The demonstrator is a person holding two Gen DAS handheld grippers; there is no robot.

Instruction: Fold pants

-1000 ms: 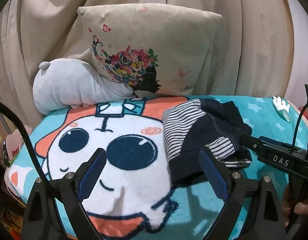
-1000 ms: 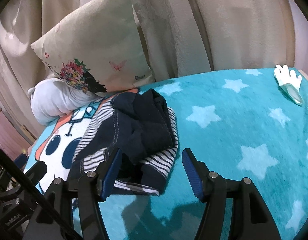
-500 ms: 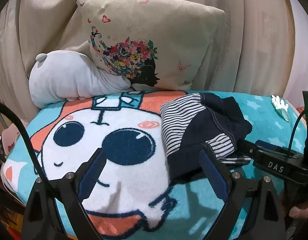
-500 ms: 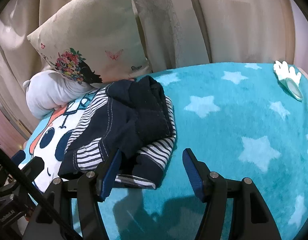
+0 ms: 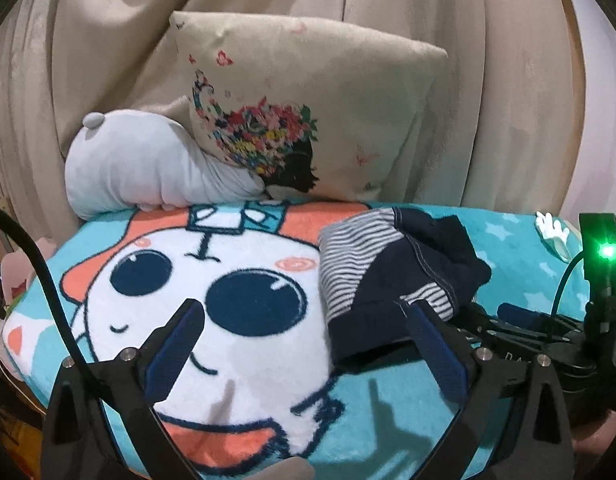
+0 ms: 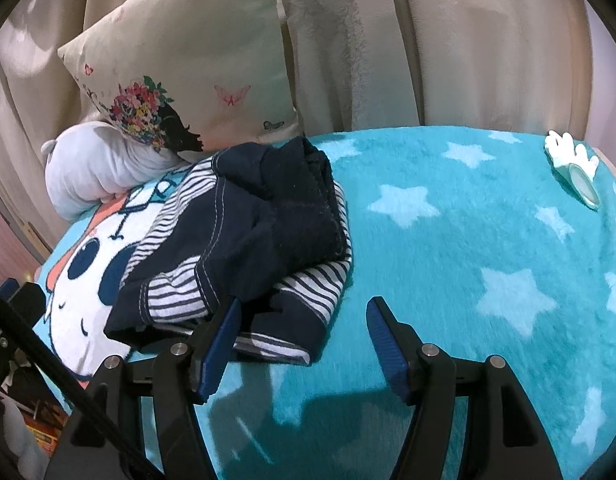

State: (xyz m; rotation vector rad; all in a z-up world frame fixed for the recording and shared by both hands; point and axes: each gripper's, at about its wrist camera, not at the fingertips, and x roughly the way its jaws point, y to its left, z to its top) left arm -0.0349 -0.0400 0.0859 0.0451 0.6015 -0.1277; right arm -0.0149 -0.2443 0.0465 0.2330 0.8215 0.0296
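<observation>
Two pairs of black tongs with blue ribbed pads hover over a fluffy turquoise blanket (image 6: 460, 248) printed with pale stars and a big white cartoon face. The left gripper (image 5: 304, 344) stands wide, nothing between its fingers; beneath the gap lies the cartoon's dark round eye and white cheek. The right gripper (image 6: 304, 336) is spread wide too and holds nothing.

A crumpled pair of navy pants with white-and-navy striped lining (image 6: 244, 236) lies in a heap on the blanket. From the left tongs it sits ahead and off to the right, its near hem just past the right finger (image 5: 436, 344). From the right tongs it lies ahead and to the left, the near striped hem just beyond the left finger (image 6: 220, 340), though whether pad and cloth touch cannot be told.

Farther ahead of both tongs, a beige cushion with a flower print (image 5: 308, 120) leans on cream curtains (image 6: 468, 40), with a pale grey plush bolster (image 5: 148, 168) to its left. A small white glove-shaped trinket (image 6: 572, 168) rests far to the right.
</observation>
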